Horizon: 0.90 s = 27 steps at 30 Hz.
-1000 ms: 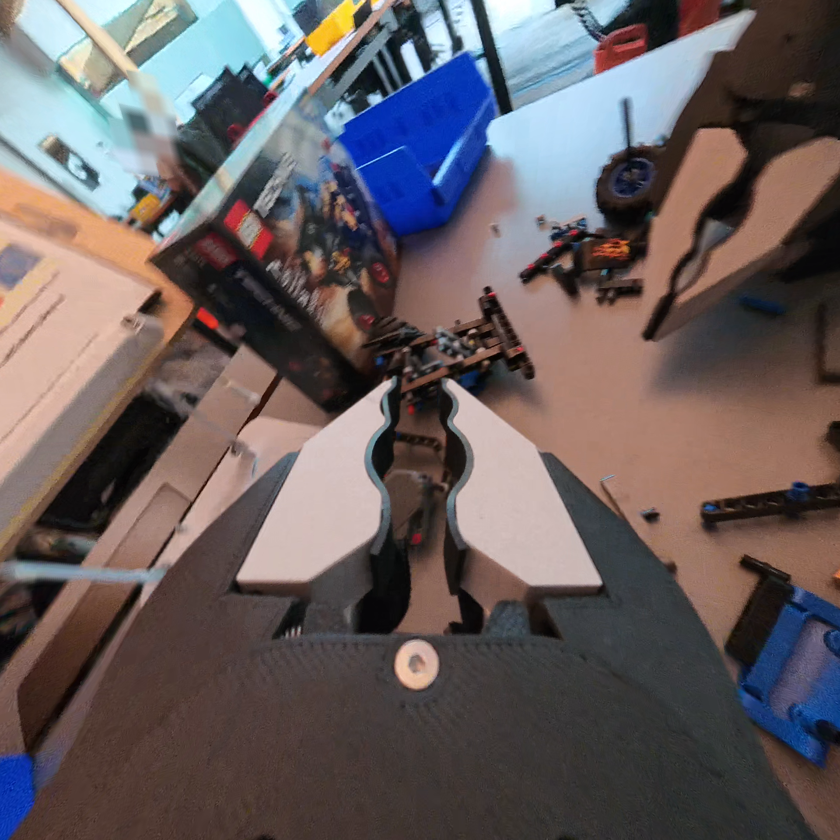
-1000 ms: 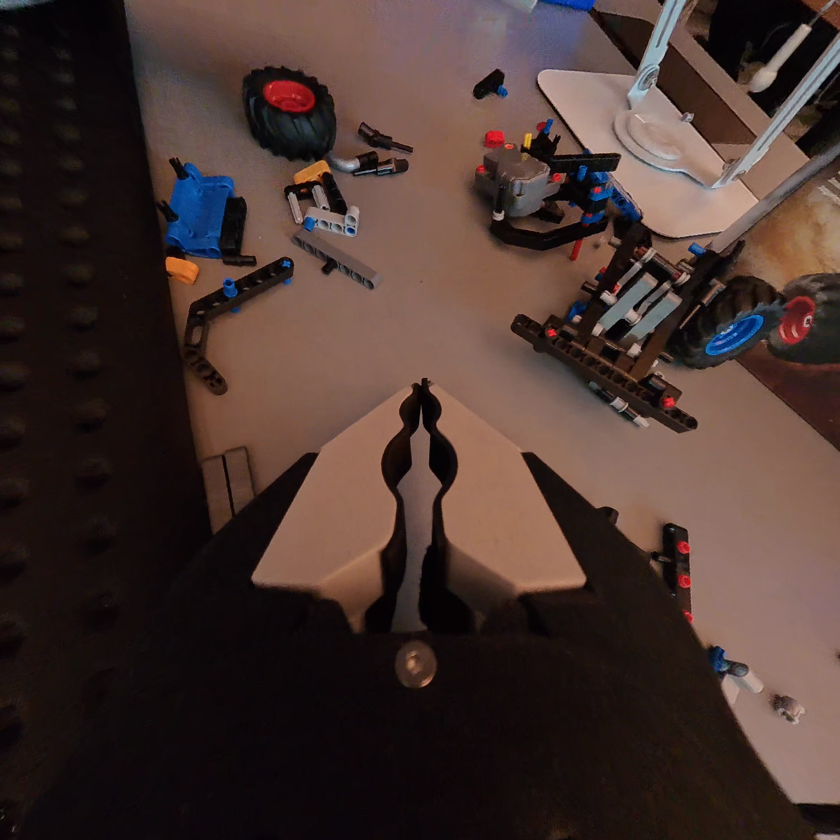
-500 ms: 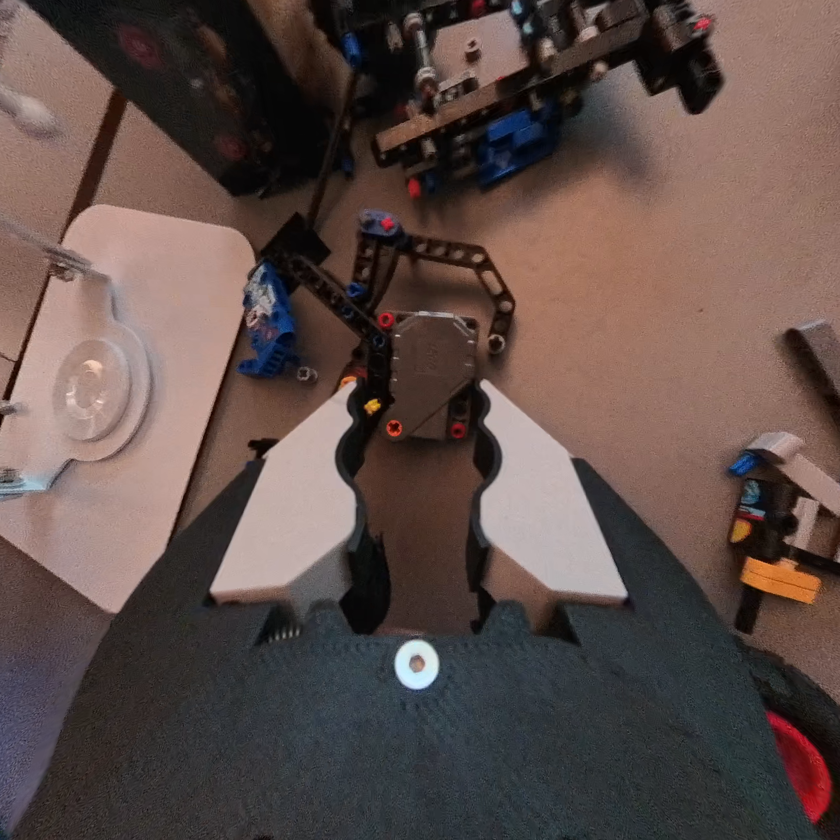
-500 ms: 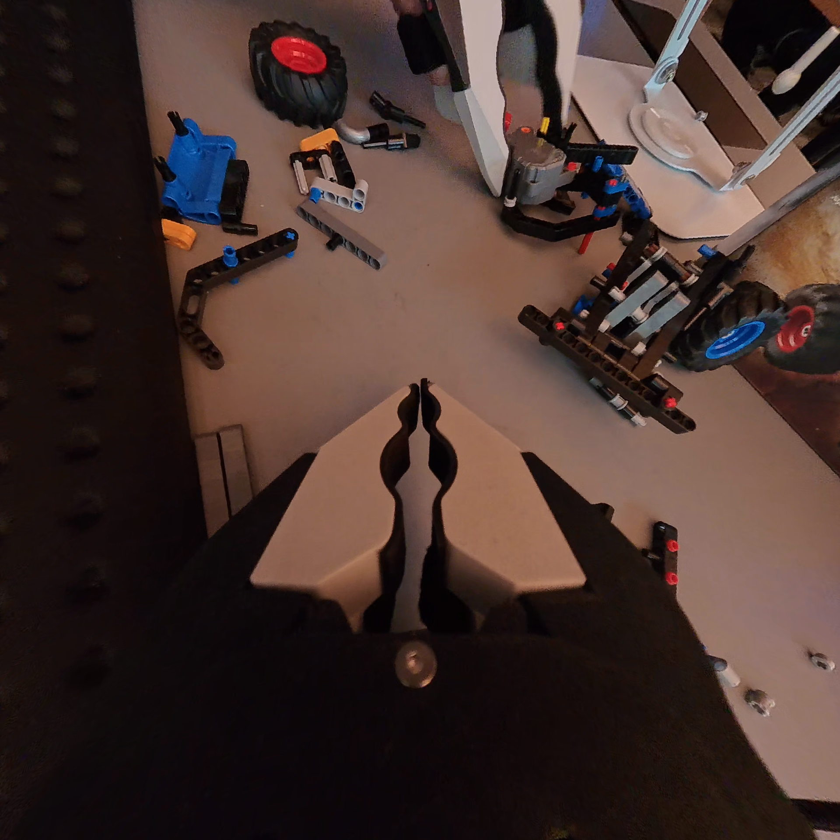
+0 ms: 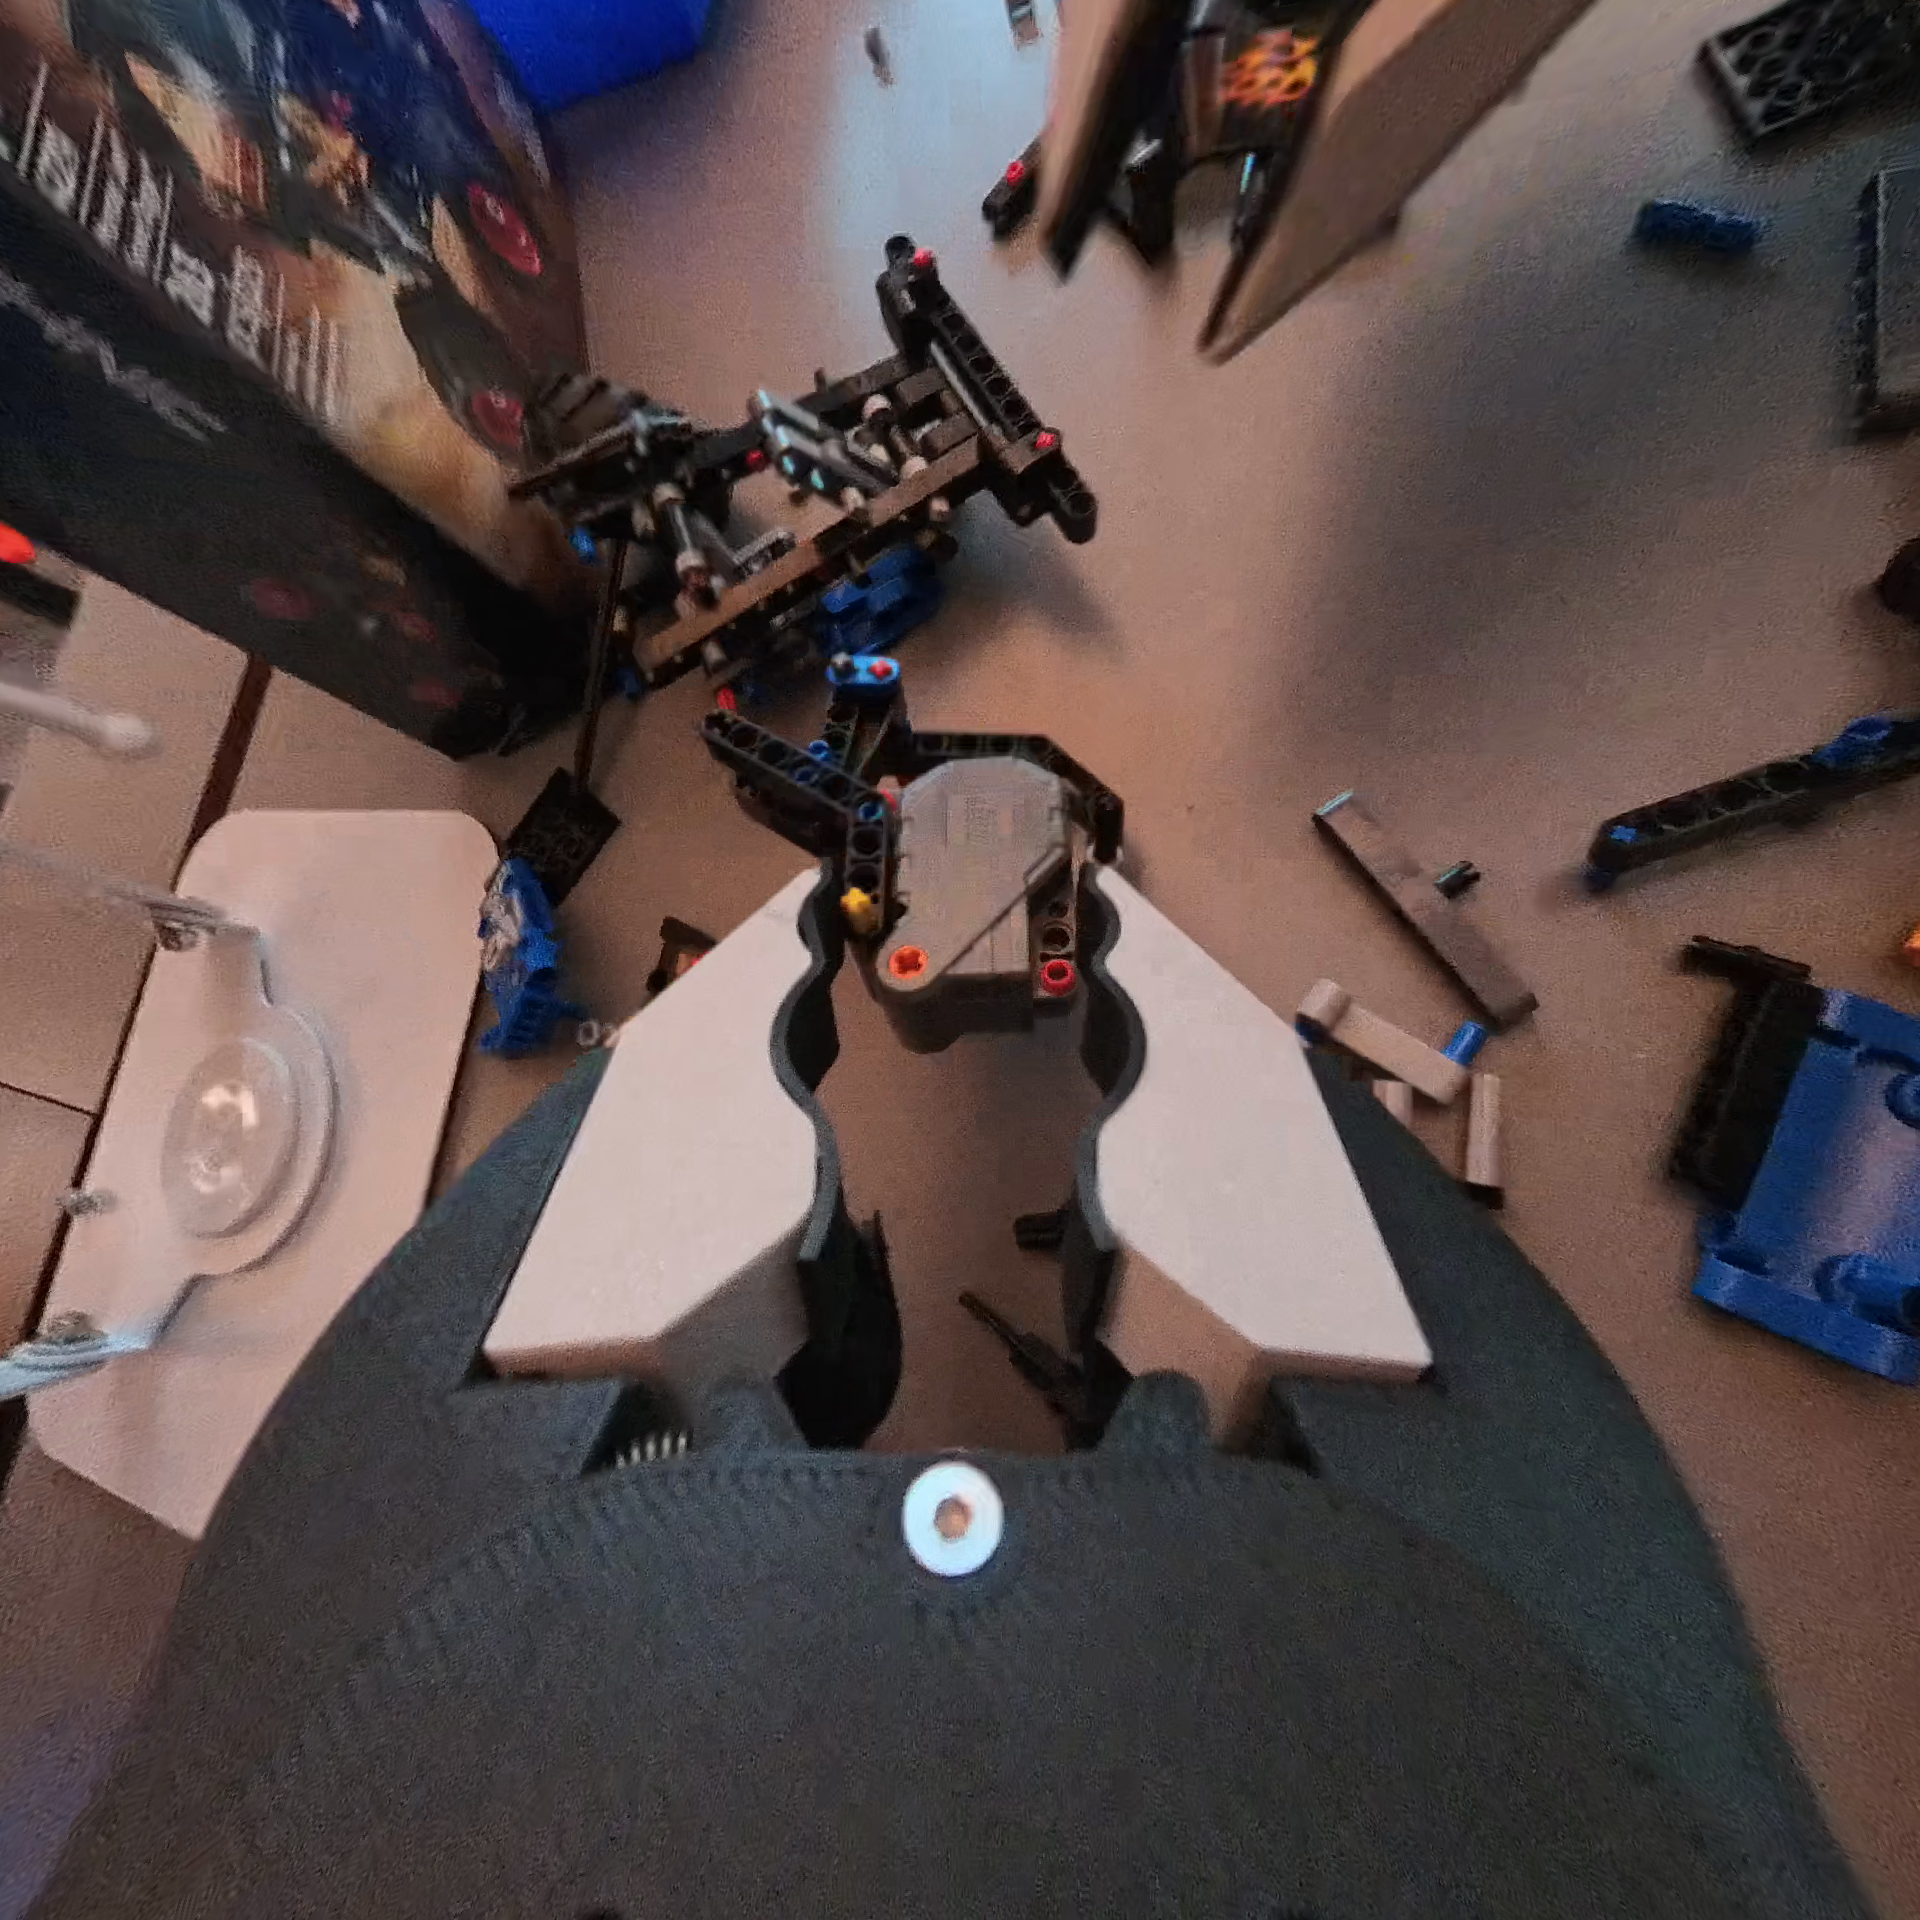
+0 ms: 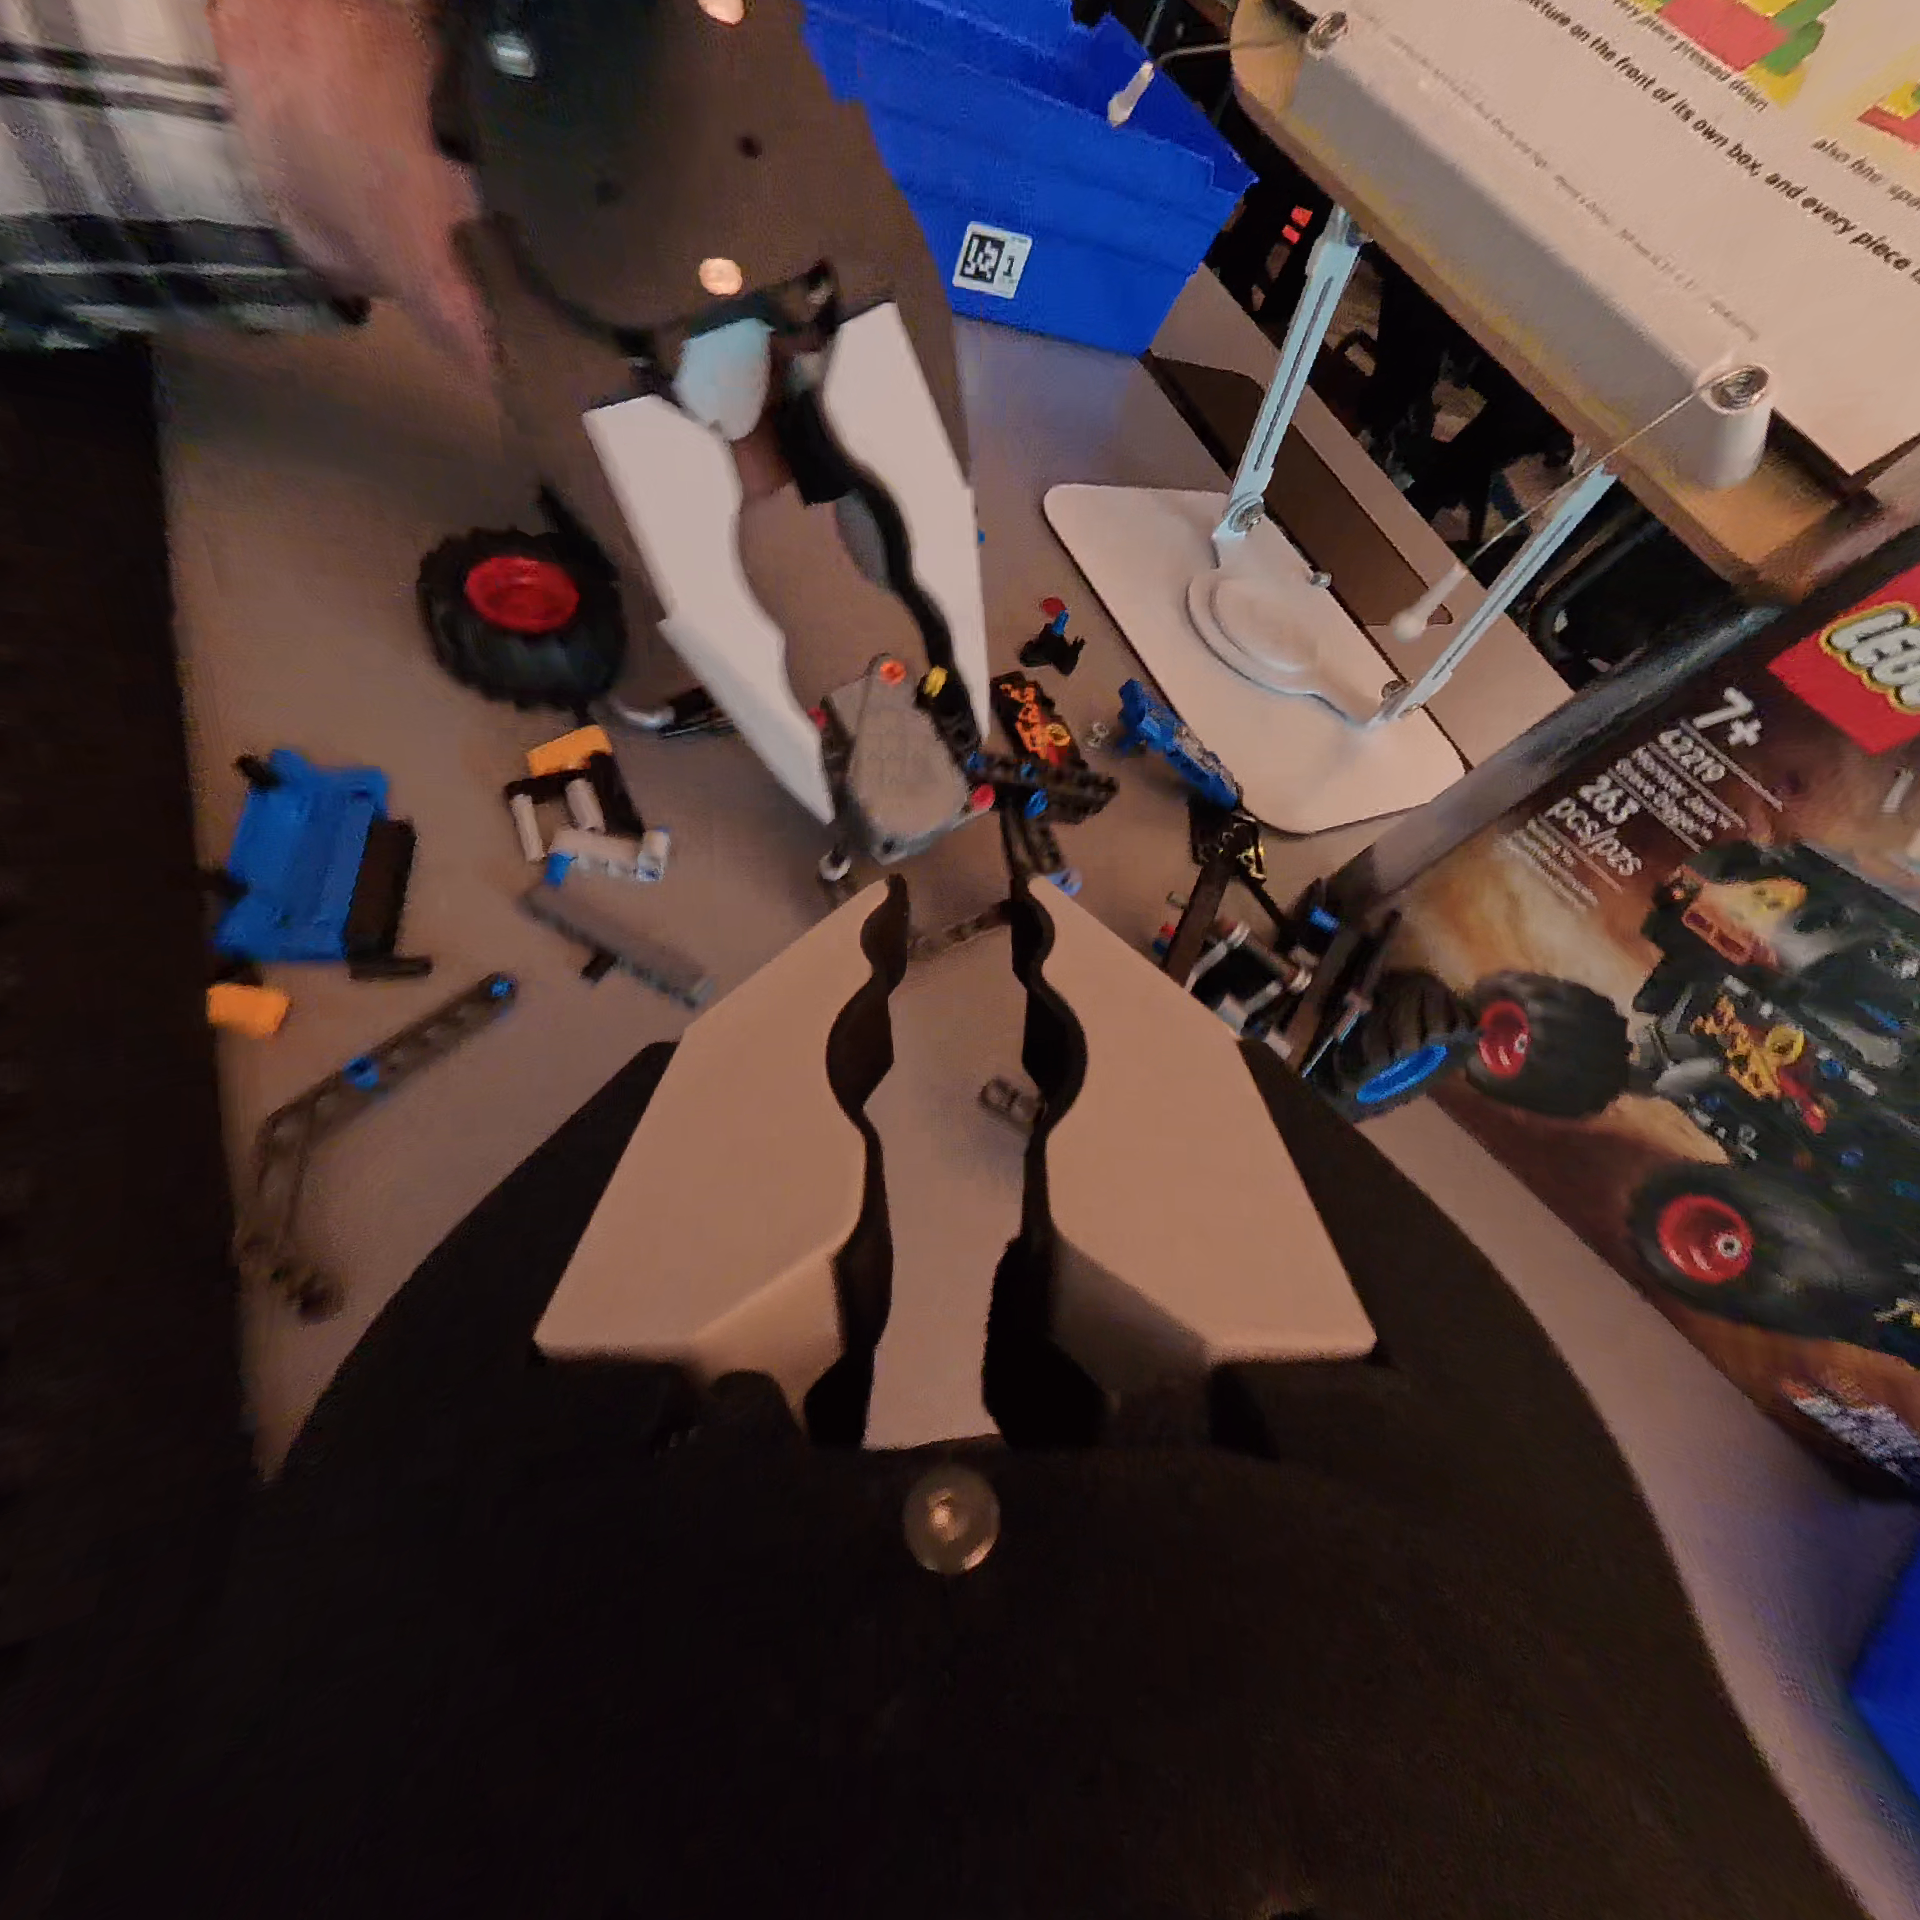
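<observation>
My left gripper (image 5: 961,894) is shut on a grey motor block (image 5: 977,914) that has black beams (image 5: 800,779) pinned to its far side. In the right wrist view the left gripper (image 6: 899,764) holds this block (image 6: 894,779) at its fingertips, tilted and slightly above the grey table (image 6: 416,499). My right gripper (image 6: 956,904) is open with a narrow gap and empty, its tips just short of the held block. It also shows blurred at the top of the left wrist view (image 5: 1195,156).
A black chassis build (image 5: 810,499) lies by the printed toy box (image 5: 260,364), which also shows in the right wrist view (image 6: 1662,987). A white stand base (image 6: 1247,623), blue bin (image 6: 1018,156), red-hubbed wheel (image 6: 520,613), blue panel (image 5: 1818,1174) and loose beams (image 5: 1756,800) lie around.
My left gripper came down over the grey block, shut on it and raised it. My right gripper went from shut to open and swung toward the left gripper.
</observation>
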### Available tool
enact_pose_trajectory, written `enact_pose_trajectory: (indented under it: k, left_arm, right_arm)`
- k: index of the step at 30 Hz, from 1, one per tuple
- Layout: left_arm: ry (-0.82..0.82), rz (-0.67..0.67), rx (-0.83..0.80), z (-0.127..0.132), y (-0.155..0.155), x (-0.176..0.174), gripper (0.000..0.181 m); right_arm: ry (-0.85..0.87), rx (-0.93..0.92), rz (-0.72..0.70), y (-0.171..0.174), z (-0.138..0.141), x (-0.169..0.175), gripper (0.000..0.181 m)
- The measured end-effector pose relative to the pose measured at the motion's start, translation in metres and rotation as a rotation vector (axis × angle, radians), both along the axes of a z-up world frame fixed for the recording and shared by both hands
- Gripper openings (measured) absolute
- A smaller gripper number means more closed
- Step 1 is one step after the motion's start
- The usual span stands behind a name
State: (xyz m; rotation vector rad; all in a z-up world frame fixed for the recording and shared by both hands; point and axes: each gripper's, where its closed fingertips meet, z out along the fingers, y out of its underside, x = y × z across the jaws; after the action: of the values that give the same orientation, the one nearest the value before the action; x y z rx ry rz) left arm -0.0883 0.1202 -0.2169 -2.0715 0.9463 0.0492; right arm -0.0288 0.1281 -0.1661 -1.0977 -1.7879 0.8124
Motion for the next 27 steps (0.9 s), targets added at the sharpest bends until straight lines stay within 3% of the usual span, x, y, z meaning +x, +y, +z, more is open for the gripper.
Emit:
enact_pose_trajectory:
  k: [5, 10, 13, 15, 22, 27]
  left_arm:
    - [0.142, -0.115, 0.060, 0.009, -0.007, 0.030, 0.039]
    - [0.197, -0.194, 0.073, 0.006, -0.009, 0.043, 0.039]
    - [0.143, -0.219, 0.074, 0.006, -0.011, 0.043, 0.038]
    - [0.142, -0.233, 0.073, 0.005, -0.013, 0.043, 0.038]
    - [0.123, -0.285, 0.054, 0.006, -0.017, 0.045, 0.037]
    - [0.116, -0.295, 0.031, 0.005, -0.018, 0.044, 0.037]
  right_arm:
    - [-0.088, 0.185, 0.063, 0.012, -0.011, -0.032, 0.032]
    - [-0.160, 0.308, 0.230, -0.004, -0.030, -0.035, 0.013]
    - [-0.172, 0.212, 0.279, -0.009, -0.032, -0.033, 0.009]
    - [-0.200, 0.184, 0.318, -0.012, -0.036, -0.029, 0.020]
    - [-0.194, 0.356, 0.354, -0.012, -0.037, -0.028, 0.010]
    - [-0.209, 0.538, 0.352, -0.011, -0.043, -0.032, 0.013]
